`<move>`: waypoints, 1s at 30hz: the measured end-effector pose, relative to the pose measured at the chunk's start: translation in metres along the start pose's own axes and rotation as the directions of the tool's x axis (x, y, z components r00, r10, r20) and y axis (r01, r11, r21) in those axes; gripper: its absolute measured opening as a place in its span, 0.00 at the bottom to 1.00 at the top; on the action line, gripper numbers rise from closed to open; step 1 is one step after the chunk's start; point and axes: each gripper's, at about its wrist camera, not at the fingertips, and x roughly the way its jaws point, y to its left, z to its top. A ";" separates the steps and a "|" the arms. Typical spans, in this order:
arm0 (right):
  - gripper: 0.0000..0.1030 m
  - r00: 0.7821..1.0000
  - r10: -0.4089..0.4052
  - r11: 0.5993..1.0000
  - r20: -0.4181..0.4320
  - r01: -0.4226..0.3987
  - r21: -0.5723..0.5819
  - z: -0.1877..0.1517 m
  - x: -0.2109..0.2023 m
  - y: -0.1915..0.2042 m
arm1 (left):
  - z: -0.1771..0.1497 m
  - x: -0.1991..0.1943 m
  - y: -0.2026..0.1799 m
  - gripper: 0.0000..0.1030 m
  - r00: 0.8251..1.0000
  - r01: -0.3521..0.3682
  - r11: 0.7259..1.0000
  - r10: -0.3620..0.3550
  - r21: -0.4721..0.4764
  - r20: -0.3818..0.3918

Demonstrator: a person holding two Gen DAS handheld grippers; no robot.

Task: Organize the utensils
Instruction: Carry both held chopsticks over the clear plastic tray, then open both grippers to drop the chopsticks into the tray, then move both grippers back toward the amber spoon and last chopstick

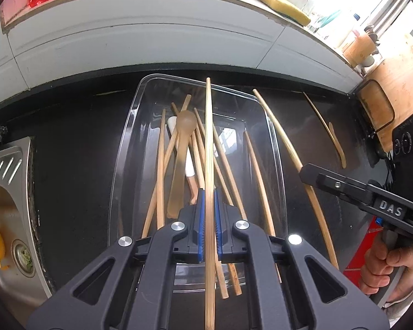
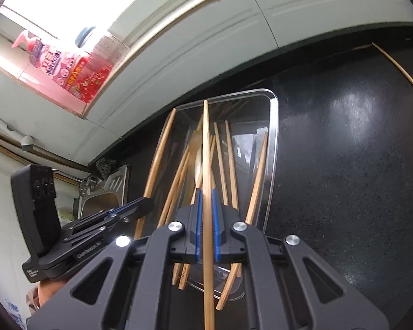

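A clear plastic tray (image 1: 129,126) on the black counter holds several wooden chopsticks, a translucent brown spoon (image 1: 183,148) and a white spoon. My left gripper (image 1: 209,192) is shut on a long wooden chopstick (image 1: 208,137), held lengthwise above the tray. My right gripper (image 2: 205,192) is shut on another wooden chopstick (image 2: 205,148), also over the tray (image 2: 272,148). The right gripper shows in the left wrist view (image 1: 344,184) beside the tray, and the left gripper shows in the right wrist view (image 2: 135,206).
More chopsticks lie on the counter right of the tray: a long one (image 1: 289,151), a thin one (image 1: 316,112) and a short wooden piece (image 1: 337,145). A steel sink (image 1: 5,192) is at the left. A wooden board (image 1: 399,82) leans at the right. A tiled wall runs behind.
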 end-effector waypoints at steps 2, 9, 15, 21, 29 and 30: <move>0.07 1.000 -0.003 1.000 -0.010 0.003 0.019 0.000 0.006 -0.002 | 0.001 0.001 0.001 0.05 1.000 -0.002 1.000 0.002 0.000 -0.006; 0.07 0.998 -0.046 0.998 -0.047 0.048 0.028 0.002 0.021 0.002 | 0.004 0.011 0.014 0.09 0.999 0.007 0.997 -0.011 -0.076 -0.050; 0.50 0.969 -0.249 0.960 0.011 0.248 -0.128 0.007 0.014 0.012 | 0.020 -0.008 0.031 0.94 0.998 -0.055 0.981 0.058 -0.186 0.014; 0.93 0.925 -0.342 0.927 0.164 0.361 -0.104 0.020 -0.025 -0.038 | 0.030 -0.026 0.030 0.94 0.988 -0.107 0.975 0.126 -0.197 0.088; 0.93 0.886 -0.435 0.897 0.159 0.441 0.000 0.015 -0.060 -0.113 | 0.040 -0.002 -0.023 0.94 0.991 -0.099 0.990 0.107 -0.097 0.083; 0.94 0.882 -0.444 0.894 0.158 0.448 0.008 0.013 -0.065 -0.122 | 0.041 0.002 -0.031 0.94 0.993 -0.086 0.993 0.092 -0.086 0.075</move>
